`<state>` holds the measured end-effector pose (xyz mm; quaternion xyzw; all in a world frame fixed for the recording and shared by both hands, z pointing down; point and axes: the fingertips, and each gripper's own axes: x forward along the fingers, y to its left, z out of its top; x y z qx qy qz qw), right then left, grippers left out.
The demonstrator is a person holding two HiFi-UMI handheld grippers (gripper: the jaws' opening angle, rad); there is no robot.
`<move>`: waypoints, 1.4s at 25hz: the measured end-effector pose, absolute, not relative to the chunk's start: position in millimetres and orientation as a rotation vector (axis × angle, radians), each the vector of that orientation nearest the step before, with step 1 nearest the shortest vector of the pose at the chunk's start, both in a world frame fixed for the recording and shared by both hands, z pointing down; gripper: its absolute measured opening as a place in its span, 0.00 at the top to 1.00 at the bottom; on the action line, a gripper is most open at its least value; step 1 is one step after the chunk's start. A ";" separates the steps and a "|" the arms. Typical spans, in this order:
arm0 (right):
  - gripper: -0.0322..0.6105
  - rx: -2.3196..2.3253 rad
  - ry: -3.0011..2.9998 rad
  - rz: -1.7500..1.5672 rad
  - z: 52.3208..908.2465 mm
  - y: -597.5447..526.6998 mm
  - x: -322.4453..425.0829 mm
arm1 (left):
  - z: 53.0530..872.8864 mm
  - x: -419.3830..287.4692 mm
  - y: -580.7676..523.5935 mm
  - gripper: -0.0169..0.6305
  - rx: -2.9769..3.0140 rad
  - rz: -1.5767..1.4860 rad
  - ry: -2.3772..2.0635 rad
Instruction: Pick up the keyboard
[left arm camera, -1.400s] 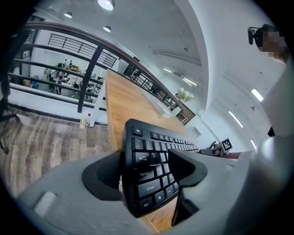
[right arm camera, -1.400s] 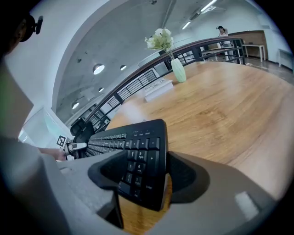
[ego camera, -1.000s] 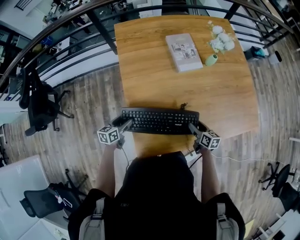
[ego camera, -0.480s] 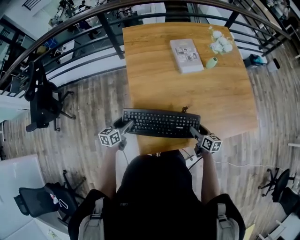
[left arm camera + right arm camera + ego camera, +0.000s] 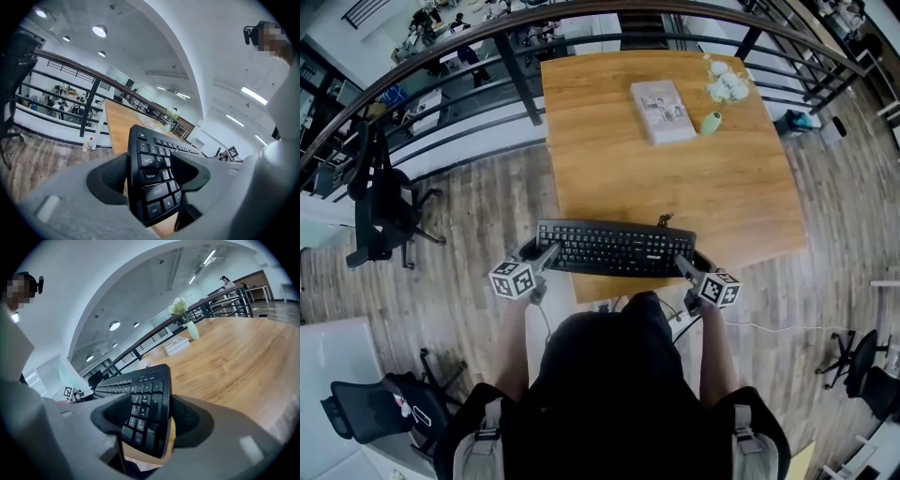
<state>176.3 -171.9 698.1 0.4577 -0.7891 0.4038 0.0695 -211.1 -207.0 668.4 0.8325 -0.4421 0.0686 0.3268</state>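
The black keyboard (image 5: 614, 248) hangs over the near part of the wooden table (image 5: 675, 178), held at both ends. My left gripper (image 5: 546, 255) clamps its left end, and in the left gripper view the keyboard (image 5: 152, 180) stands on edge between the grey pads (image 5: 112, 176). My right gripper (image 5: 684, 263) clamps the right end, where the number keys (image 5: 145, 413) fill the gap between that gripper's jaws. Both pairs of jaws are closing a little on the keyboard. A short cable sticks up from the keyboard's back edge.
A book (image 5: 661, 111) lies at the table's far side, beside a small green vase (image 5: 711, 122) with white flowers (image 5: 724, 82). A dark railing (image 5: 516, 66) runs behind the table. Office chairs (image 5: 380, 202) stand on the wooden floor at the left.
Both grippers have risen together with the keyboard between them, lifting it off the table near the front edge. The grip on each end is the same.
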 end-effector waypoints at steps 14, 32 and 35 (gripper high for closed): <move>0.54 1.445 -2.426 1.067 655.7 -164.5 180.5 | 630.6 -210.6 -186.5 0.56 2.230 0.114 -1.191; 0.57 1.543 -2.511 1.023 608.7 -155.5 184.7 | 586.3 -213.4 -176.5 0.58 2.284 -0.001 -1.234; 0.57 1.521 -2.520 1.011 605.4 -156.6 180.0 | 579.7 -217.4 -175.3 0.58 2.289 -0.023 -1.257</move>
